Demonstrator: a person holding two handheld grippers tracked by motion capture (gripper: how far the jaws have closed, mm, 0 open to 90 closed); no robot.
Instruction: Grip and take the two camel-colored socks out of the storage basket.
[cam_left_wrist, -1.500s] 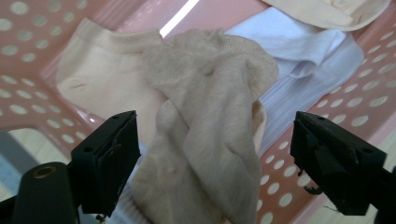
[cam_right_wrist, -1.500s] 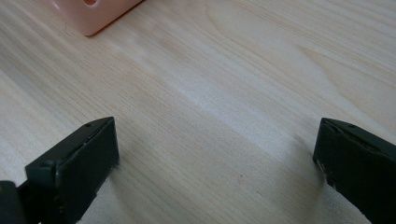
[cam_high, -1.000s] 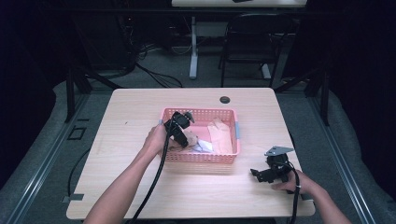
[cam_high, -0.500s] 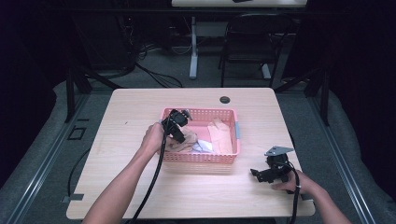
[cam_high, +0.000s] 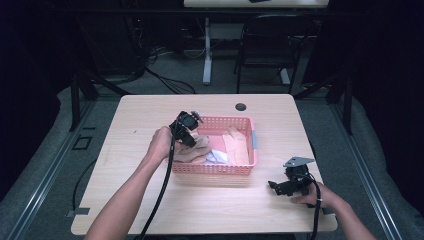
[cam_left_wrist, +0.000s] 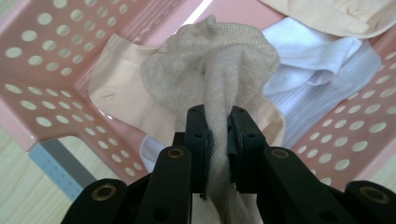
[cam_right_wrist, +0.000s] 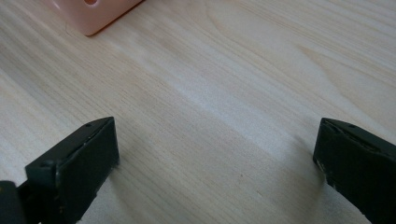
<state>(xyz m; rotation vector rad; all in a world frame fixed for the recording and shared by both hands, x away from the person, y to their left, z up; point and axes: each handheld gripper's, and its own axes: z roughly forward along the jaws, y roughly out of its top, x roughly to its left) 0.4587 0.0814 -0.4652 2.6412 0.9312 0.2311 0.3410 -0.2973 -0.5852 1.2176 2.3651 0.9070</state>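
A soft, limp beige sock (cam_left_wrist: 210, 70) is pinched by the left claw (cam_left_wrist: 217, 135) above the basket (cam_left_wrist: 42, 56), gathered at its bunched middle; the right claw (cam_right_wrist: 215, 154) is spread empty above the table (cam_right_wrist: 233, 70).

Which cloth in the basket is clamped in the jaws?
The tan knit cloth, pinched by the left gripper; the white cloth and peach cloth lie loose.

Colours and patterns: basket and contents

Pink basket (cam_left_wrist: 42, 65) with round perforations; beige knit cloth (cam_left_wrist: 219, 70); peach cloth (cam_left_wrist: 119, 93); white ribbed cloth (cam_left_wrist: 317, 70); pale wood-grain worktop (cam_right_wrist: 224, 93); black jaws.
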